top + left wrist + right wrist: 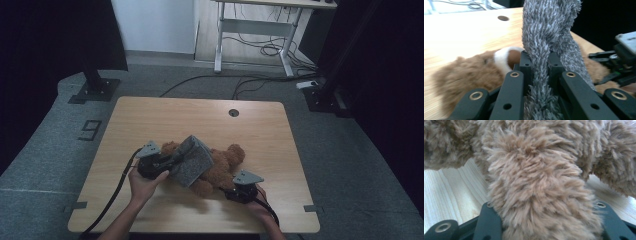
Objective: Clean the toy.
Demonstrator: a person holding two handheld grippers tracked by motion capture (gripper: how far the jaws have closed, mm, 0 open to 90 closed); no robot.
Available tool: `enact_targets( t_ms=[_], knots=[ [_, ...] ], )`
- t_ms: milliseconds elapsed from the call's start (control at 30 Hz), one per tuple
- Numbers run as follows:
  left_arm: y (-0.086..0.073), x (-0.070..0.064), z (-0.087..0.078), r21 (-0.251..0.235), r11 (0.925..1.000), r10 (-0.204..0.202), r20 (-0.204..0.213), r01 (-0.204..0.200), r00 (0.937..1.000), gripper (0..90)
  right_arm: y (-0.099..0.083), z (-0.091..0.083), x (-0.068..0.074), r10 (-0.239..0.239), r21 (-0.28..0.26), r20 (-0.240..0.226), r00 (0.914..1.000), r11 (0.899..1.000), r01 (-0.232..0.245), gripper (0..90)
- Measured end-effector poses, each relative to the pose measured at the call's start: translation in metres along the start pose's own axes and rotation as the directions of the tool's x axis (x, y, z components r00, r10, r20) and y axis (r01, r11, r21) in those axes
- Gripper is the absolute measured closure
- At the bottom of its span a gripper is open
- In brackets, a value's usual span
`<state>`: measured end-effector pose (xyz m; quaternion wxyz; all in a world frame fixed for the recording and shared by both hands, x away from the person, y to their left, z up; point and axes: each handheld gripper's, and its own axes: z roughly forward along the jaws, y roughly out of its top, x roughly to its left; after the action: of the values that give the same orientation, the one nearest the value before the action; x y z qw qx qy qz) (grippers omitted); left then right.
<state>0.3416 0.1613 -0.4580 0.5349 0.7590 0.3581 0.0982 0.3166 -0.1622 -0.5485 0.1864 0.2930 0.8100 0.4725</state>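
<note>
A brown teddy bear (225, 162) lies on the wooden table (200, 120), partly covered by a grey fluffy cloth (192, 160). My left gripper (172, 161) is shut on an edge of that grey cloth (541, 50), which rises between its jaws; the bear's face (504, 57) lies just behind. My right gripper (231, 189) sits at the bear's near side, its jaws closed around a furry brown limb (536, 195) of the bear. In the left gripper view the right gripper (616, 65) sits at the far right.
The table has a round cable hole (233, 112) near its far edge. Beyond it stand a white desk frame (260, 35) and cables on the floor. Dark stands flank the table at left (95, 75) and right (325, 90).
</note>
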Motion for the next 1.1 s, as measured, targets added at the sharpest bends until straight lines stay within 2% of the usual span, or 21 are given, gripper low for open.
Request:
enact_targets(
  t_ms=[33, 133, 200, 267, 333, 433, 533, 600, 667, 700, 733, 767, 833, 867, 900, 933, 1033, 1067, 1100],
  knots=[
    [0.004, -0.008, 0.009, 0.007, 1.0, 0.004, 0.04, -0.004, 0.9992, 78.7, 0.0, 0.0, 0.0, 0.0, 0.0, 0.0, 1.0, 1.0, 0.0, 50.7],
    [0.01, -0.03, 0.028, 0.016, 0.9992, 0.036, 0.094, -0.038, 0.9949, 78.6, 0.0, 0.0, 0.0, -0.003, 0.003, 0.001, 1.0, 1.0, 0.003, 50.7],
    [0.013, -0.049, 0.047, 0.033, 0.9975, 0.057, 0.138, -0.062, 0.9888, 78.5, 0.0, 0.0, 0.0, -0.003, 0.003, 0.003, 1.0, 1.0, 0.003, 50.7],
    [0.008, -0.068, 0.068, 0.08, 0.9917, 0.087, 0.157, -0.101, 0.9837, 78.4, 0.0, 0.0, 0.0, 0.004, 0.004, 0.002, 1.0, 1.0, -0.004, 50.7],
    [-0.001, -0.074, 0.081, 0.115, 0.9851, 0.111, 0.145, -0.128, 0.9832, 78.4, -0.001, 0.0, -0.001, 0.005, 0.012, 0.004, 1.0, 1.0, -0.005, 50.9],
    [-0.008, -0.069, 0.078, 0.107, 0.9875, 0.1, 0.139, -0.115, 0.9853, 78.5, -0.001, -0.001, -0.001, -0.001, 0.033, 0.012, 0.9999, 0.999, 0.0, 51.9],
    [-0.011, -0.061, 0.062, 0.093, 0.9879, 0.115, 0.095, -0.124, 0.9888, 78.4, -0.001, -0.001, 0.001, -0.011, 0.034, 0.011, 0.9999, 0.999, 0.01, 53.2],
    [-0.014, -0.051, 0.048, 0.081, 0.9893, 0.117, 0.053, -0.122, 0.9917, 78.3, -0.001, -0.001, -0.001, 0.007, 0.037, 0.005, 1.0, 0.999, -0.007, 53.7],
    [-0.019, -0.036, 0.033, 0.078, 0.9917, 0.102, 0.009, -0.103, 0.9947, 78.3, -0.002, -0.001, -0.003, 0.022, 0.034, 0.0, 0.9998, 0.999, -0.022, 54.1],
    [-0.025, -0.017, 0.018, 0.071, 0.9963, 0.048, 0.017, -0.049, 0.9987, 78.3, -0.002, -0.001, -0.004, 0.025, 0.033, 0.0, 0.9997, 0.999, -0.025, 54.1],
    [-0.025, -0.017, 0.018, 0.071, 0.9963, 0.048, 0.017, -0.049, 0.9987, 78.5, -0.002, -0.002, -0.005, 0.032, 0.027, -0.007, 0.9995, 0.999, -0.032, 54.4],
    [-0.03, -0.007, 0.007, 0.06, 0.9978, 0.029, 0.015, -0.029, 0.9995, 78.7, -0.001, -0.001, -0.004, 0.028, 0.026, -0.008, 0.9996, 0.999, -0.028, 54.5],
    [-0.034, -0.001, -0.006, 0.041, 0.9987, 0.032, -0.021, -0.031, 0.9993, 78.6, 0.0, 0.001, -0.002, 0.019, 0.029, -0.003, 0.9998, 0.999, -0.019, 54.6],
    [-0.034, -0.001, -0.006, 0.041, 0.9987, 0.032, -0.021, -0.031, 0.9993, 78.4, 0.0, 0.001, -0.003, 0.025, 0.03, -0.003, 0.9997, 0.999, -0.025, 54.6],
    [-0.036, 0.007, -0.017, 0.027, 0.9995, 0.016, -0.038, -0.015, 0.9992, 78.3, 0.0, 0.001, -0.004, 0.031, 0.03, -0.005, 0.9995, 0.999, -0.031, 54.7],
    [-0.036, 0.007, -0.017, 0.027, 0.9995, 0.016, -0.038, -0.015, 0.9992, 78.1, 0.0, 0.001, -0.004, 0.031, 0.03, -0.005, 0.9995, 0.999, -0.031, 54.7],
    [-0.039, 0.023, -0.029, 0.012, 0.9998, -0.015, -0.084, 0.016, 0.9964, 78.1, -0.001, 0.0, -0.004, 0.023, 0.031, -0.003, 0.9997, 0.999, -0.023, 54.7],
    [-0.039, 0.023, -0.029, 0.012, 0.9998, -0.015, -0.084, 0.016, 0.9964, 78.1, -0.001, 0.0, -0.004, 0.023, 0.031, -0.003, 0.9997, 0.999, -0.023, 54.7],
    [-0.04, 0.031, -0.033, 0.009, 0.9996, -0.027, -0.107, 0.028, 0.9939, 78.1, -0.001, 0.0, -0.005, 0.02, 0.031, -0.007, 0.9998, 0.999, -0.02, 54.7]
  ],
)
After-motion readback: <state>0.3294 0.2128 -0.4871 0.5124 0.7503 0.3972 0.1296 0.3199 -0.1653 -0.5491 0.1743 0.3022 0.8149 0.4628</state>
